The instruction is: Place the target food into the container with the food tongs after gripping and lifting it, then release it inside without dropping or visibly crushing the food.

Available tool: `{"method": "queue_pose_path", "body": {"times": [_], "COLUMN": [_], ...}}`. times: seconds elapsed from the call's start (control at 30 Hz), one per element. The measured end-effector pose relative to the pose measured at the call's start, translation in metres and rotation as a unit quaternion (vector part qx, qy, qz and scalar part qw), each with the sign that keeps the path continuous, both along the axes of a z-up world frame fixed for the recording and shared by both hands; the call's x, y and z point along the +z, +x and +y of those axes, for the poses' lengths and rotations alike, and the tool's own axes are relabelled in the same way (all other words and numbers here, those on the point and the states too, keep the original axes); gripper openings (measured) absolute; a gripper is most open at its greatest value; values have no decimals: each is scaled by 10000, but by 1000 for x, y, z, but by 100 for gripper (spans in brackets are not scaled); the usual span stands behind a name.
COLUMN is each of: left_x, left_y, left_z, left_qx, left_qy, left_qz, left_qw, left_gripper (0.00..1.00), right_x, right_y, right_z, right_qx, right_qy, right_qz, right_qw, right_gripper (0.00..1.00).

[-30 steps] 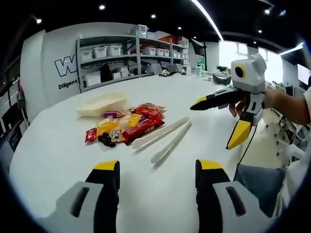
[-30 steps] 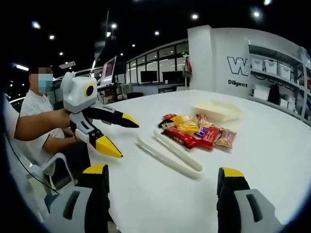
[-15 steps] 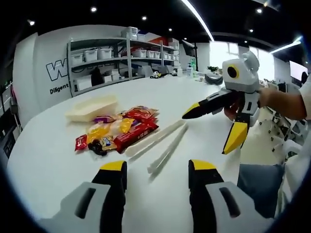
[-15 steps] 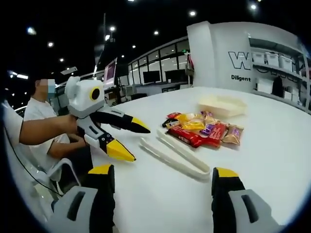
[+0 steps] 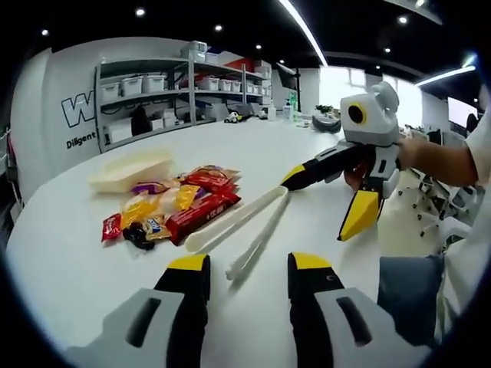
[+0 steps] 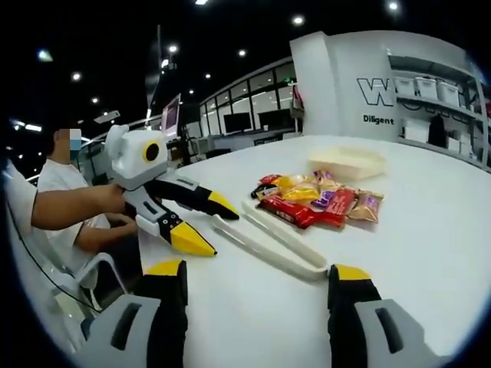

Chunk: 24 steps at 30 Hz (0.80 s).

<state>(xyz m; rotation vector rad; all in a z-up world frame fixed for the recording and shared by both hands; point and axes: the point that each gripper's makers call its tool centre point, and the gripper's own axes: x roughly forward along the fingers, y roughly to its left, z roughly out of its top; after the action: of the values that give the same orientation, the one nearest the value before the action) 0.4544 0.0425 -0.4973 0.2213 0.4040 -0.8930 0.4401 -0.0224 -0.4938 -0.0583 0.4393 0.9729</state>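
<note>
On the broad white round desk (image 5: 69, 261) lies a pair of long cream plastic food tongs (image 5: 244, 228), its two arms spread and joined at the end that points toward the left gripper's camera. Just beside the tongs sits a heap of wrapped snacks (image 5: 165, 208) (red, yellow and purple packets, with a long red bar nearest the tongs). Past the heap, close to it, rests a shallow cream oblong container (image 5: 129, 169), its inside not visible from here.

In the left gripper view, the left gripper (image 5: 244, 264) hovers low over the desk short of the tongs' joined end, its black, yellow-tipped fingers (image 5: 189, 270) parted and holding nothing. The right gripper (image 5: 326, 193), a white body with black and yellow fingers, comes in from the right in a person's hand (image 5: 406, 157); its fingers are spread wide, the upper tip near the tongs' open ends, though I cannot tell whether it touches them.

In the right gripper view the same tongs (image 6: 268, 239), snacks (image 6: 318, 201) and container (image 6: 349, 162) appear, with the left gripper (image 6: 201, 222) entering from the left. The right gripper (image 6: 257, 270) shows its fingers apart and empty.

Grey shelving with white bins (image 5: 153, 88) stands along the far wall.
</note>
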Motion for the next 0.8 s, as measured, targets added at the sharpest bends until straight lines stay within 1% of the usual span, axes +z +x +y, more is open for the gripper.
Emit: {"method": "queue_pose_path", "body": {"times": [0.2, 0.33, 0.43, 0.6, 0.67, 0.8], "left_x": [1, 2, 1, 2, 1, 1], "left_y": [3, 3, 4, 5, 6, 6], "left_z": [-3, -5, -4, -4, -3, -5], "left_qx": [-85, -165, -199, -227, -261, -363], "left_qy": [-117, -219, -199, -241, -179, -140], "left_qz": [115, 240, 199, 280, 218, 155], "left_qw": [9998, 9993, 9994, 9991, 9993, 9991], "left_gripper": [31, 20, 16, 14, 12, 12], "right_x": [2, 3, 3, 3, 3, 3], "right_y": [2, 3, 3, 3, 3, 3], "right_z": [-1, 0, 1, 1, 1, 0], "right_qx": [-46, -38, -36, -32, -34, -65], "right_qy": [142, 164, 153, 146, 134, 176], "right_qz": [32, 54, 59, 65, 72, 97], "right_qw": [9999, 9998, 9999, 9999, 9999, 9998], "right_gripper": [70, 69, 69, 68, 68, 68]}}
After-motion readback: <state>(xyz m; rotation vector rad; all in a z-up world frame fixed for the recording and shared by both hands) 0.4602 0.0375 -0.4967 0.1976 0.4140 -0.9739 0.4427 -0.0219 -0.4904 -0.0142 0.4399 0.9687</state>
